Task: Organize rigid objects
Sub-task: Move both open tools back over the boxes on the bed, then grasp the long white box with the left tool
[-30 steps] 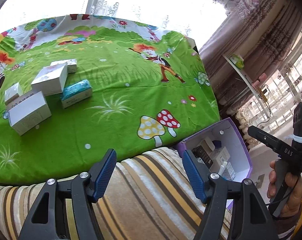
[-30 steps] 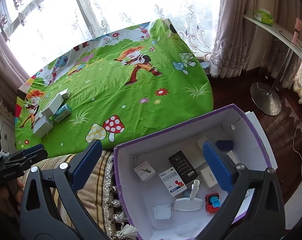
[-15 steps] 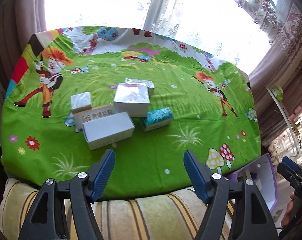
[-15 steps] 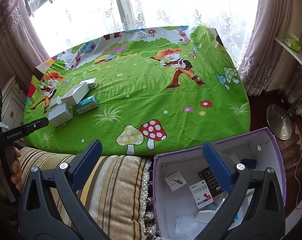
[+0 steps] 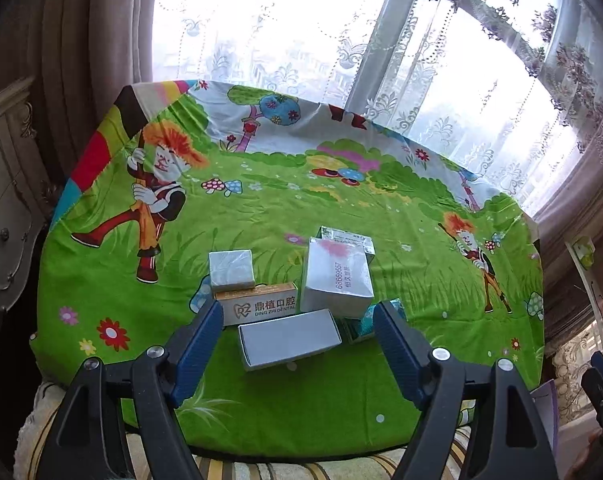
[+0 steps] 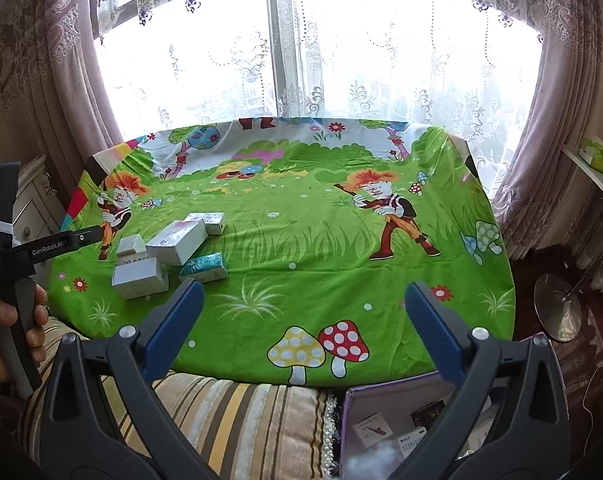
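Note:
Several small boxes are clustered on the left part of the green cartoon tablecloth (image 5: 285,396). A grey box (image 5: 289,338) lies nearest, behind it an orange-edged dental box (image 5: 261,304), a small silver box (image 5: 231,270), a tall white box (image 5: 337,280) and a teal box (image 5: 365,320). My left gripper (image 5: 297,316) points down at this cluster; its jaws are opening and its pads touch no box. My right gripper (image 6: 304,288) hangs open over the table's near edge with nothing between its fingers. The right wrist view shows the box cluster (image 6: 169,248) at the left.
A purple-edged white storage box (image 6: 381,404) with small items sits low at the right, beside a striped cushion (image 6: 237,420). A hand (image 6: 9,320) holds the left gripper's handle at the left. Curtains and a window stand behind the table; a cabinet (image 5: 5,216) is at the left.
Both views have swung from the purple box and cushion up to the table. The left gripper now faces the box cluster closely, and its jaws stand wider.

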Motion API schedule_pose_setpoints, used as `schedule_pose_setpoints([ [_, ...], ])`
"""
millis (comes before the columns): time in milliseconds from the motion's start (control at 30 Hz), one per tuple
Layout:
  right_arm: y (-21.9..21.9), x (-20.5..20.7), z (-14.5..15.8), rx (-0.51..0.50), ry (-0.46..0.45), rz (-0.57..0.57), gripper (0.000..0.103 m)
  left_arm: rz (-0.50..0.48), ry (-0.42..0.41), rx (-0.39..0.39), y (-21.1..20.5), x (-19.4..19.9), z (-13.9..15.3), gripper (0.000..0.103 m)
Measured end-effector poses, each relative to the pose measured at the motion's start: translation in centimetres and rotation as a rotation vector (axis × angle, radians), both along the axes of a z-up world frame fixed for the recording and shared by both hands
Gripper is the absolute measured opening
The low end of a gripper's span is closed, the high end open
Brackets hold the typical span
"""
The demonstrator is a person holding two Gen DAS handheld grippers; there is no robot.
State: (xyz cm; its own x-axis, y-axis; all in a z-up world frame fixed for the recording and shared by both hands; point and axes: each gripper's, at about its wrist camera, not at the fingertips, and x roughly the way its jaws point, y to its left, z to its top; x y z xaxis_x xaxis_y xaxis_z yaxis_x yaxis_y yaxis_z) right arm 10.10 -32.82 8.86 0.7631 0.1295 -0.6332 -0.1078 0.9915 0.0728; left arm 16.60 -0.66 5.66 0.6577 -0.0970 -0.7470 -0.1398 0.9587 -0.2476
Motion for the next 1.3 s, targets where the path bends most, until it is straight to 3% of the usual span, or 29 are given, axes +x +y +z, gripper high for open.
schedule_pose_setpoints([
  [267, 1.6, 3.1, -2.1, 0.056, 0.098, 0.019, 0.101, 0.106, 0.167, -0.131, 0.4, 2.5, -3.8, 0.079],
  [333, 2.0, 3.6, -2.6, 0.070, 0.120, 0.021, 0.101, 0.118, 0.185, -0.117, 0.2, 3.0, -4.5, 0.084],
  [867, 4.1, 6.7, -5.1, 0.107, 0.211, 0.067, 0.101, 0.132, 0.290, -0.029, -1.9, 4.4, -8.0, 0.095],
  [1133, 5.1, 7.6, -5.9, 0.095, 0.246, 0.075, 0.101, 0.127, 0.331, -0.027, -1.8, 5.4, -10.0, 0.092],
  [1300, 6.3, 8.4, -5.8, 0.081, 0.262, 0.078, 0.101, 0.104, 0.305, -0.039, -1.3, 4.9, -9.5, 0.091],
])
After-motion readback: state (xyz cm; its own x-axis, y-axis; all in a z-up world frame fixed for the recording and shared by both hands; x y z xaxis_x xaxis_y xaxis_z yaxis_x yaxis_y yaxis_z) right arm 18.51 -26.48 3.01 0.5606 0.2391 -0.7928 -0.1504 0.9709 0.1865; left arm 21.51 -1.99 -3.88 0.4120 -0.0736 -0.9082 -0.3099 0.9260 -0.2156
